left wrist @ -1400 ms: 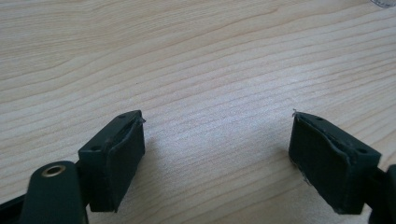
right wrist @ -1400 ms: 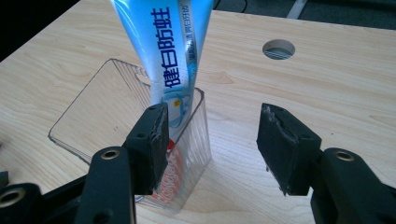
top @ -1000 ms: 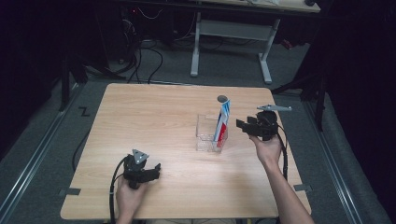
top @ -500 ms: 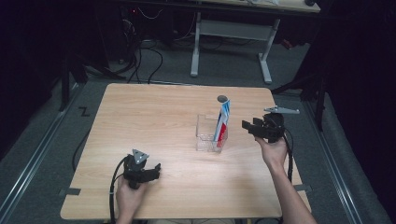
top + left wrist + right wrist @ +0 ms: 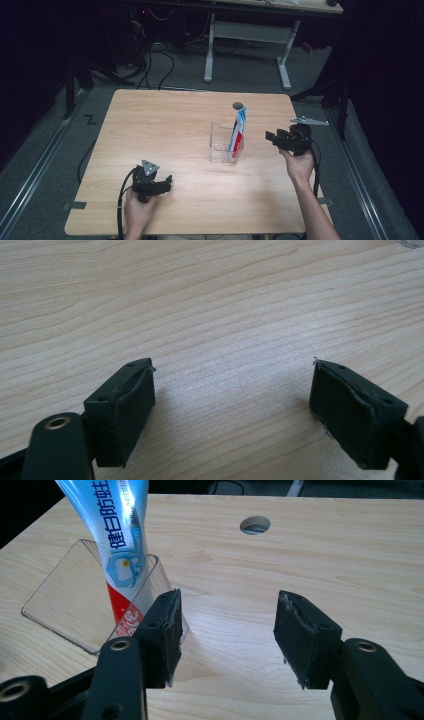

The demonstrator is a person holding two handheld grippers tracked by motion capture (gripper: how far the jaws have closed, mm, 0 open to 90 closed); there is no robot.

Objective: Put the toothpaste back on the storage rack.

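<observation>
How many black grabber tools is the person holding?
2. The left tool sits low over the near left part of the table, jaws open and empty. The right tool is at the right, beside the clear holder with the toothpaste tube, also open.

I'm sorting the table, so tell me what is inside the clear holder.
The clear holder has one toothpaste tube standing in it, leaning, its top well above the rim. The tube's bottom end shows only dimly through the plastic wall; nothing else appears inside.
</observation>
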